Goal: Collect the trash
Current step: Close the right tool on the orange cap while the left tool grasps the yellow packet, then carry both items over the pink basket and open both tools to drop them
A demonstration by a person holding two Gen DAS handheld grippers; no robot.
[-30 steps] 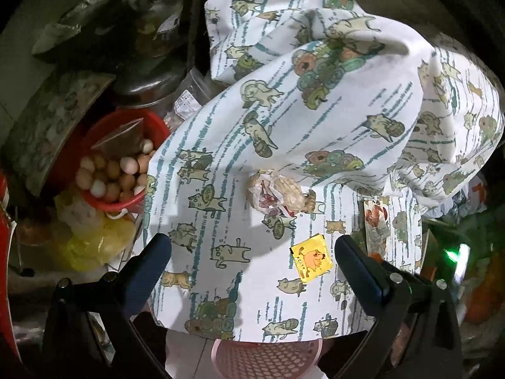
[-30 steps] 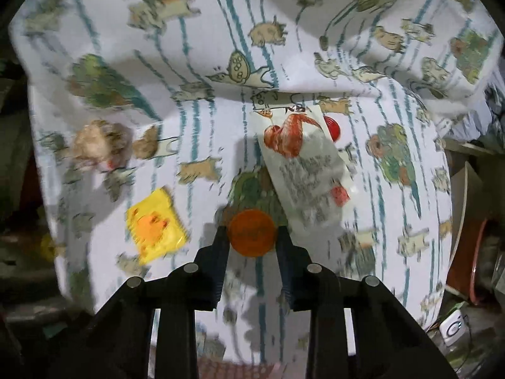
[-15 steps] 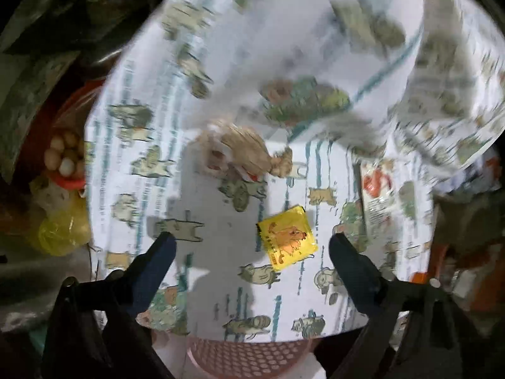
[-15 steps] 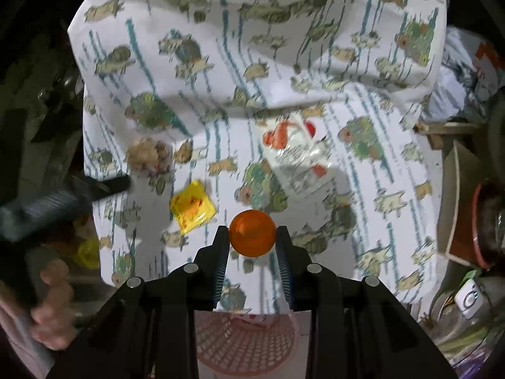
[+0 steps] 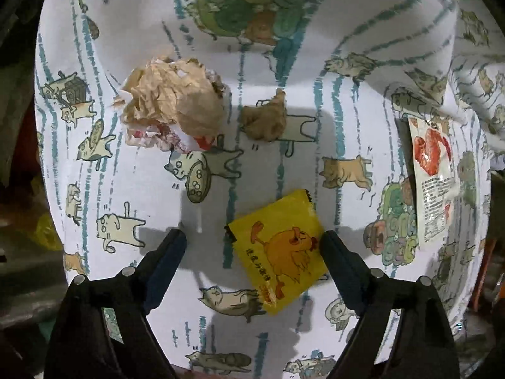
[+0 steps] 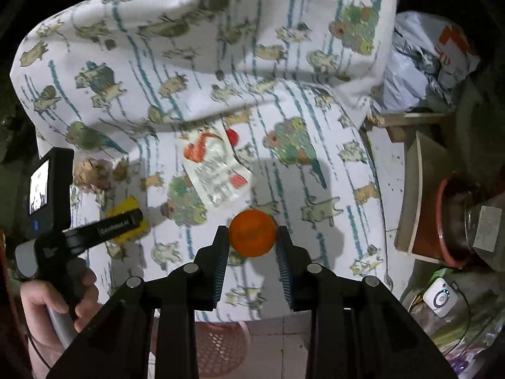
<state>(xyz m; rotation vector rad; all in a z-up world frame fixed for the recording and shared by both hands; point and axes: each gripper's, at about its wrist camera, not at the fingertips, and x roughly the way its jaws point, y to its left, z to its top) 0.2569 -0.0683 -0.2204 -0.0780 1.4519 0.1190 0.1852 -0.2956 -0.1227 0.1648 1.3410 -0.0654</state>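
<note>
Two grippers: right gripper [image 6: 252,240] clamps orange cap [image 6: 252,233]; left gripper [image 5: 252,246] closing, yellow wrapper [image 5: 277,249] lower-centre between jaws, untouched. Risk: pads pinch cloth [image 5: 151,202].

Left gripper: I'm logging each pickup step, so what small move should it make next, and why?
Probably shift slightly right and finish closing. The left gripper hangs over the cloth, jaws closing, but the yellow wrapper lies off-centre against its right finger, unpinched. The right gripper already holds an orange cap.
</note>
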